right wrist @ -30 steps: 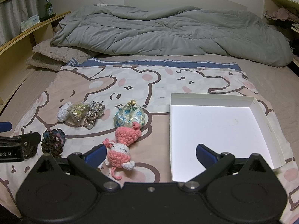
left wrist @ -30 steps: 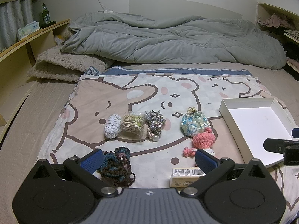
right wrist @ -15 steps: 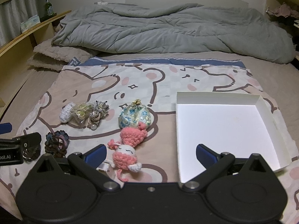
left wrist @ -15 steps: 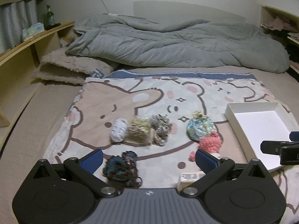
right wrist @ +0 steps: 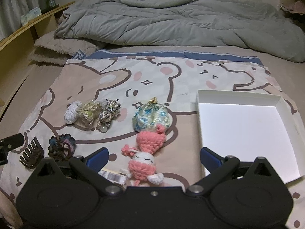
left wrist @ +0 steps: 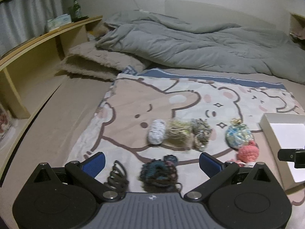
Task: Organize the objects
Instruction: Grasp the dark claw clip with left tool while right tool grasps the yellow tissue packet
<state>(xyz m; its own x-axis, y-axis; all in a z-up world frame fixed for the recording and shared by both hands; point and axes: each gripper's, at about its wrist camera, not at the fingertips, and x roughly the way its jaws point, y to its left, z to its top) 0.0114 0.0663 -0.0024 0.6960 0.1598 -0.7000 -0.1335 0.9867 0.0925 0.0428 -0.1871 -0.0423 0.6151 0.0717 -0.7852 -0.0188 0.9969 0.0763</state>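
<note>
Spread over a bed below a rumpled grey duvet [right wrist: 171, 19], a bear-print cloth [right wrist: 118, 80] was seen to carry everything to be sorted. Both tools were held low over its near edge, the left tool [left wrist: 152, 162] and the right tool [right wrist: 154, 155] each with its blue-padded fingers set wide apart and nothing between them. No object had yet been placed in the one white box [right wrist: 246, 131], which lay bare on the right side of the cloth, so the task was judged to be at its very start, with a first pick being lined up. Eight loose items were counted: one white knitted piece [right wrist: 71, 111], one pale yellowish bundle [right wrist: 88, 112], one grey-and-white cord bundle [right wrist: 108, 112], one blue-patterned pouch [right wrist: 151, 118], one pink crocheted doll [right wrist: 147, 152], one dark scrunchie [right wrist: 61, 149], one dark claw clip [right wrist: 30, 153], and one small barcoded packet [right wrist: 112, 176], partly hidden by the right tool. The doll lay directly ahead of the right tool, and the scrunchie lay ahead of the left. The next move was judged to call for lowering one tool until its fingers straddled the nearest item, closing on it gently, since the soft yarn would compress, and carrying it across to the box.
</note>
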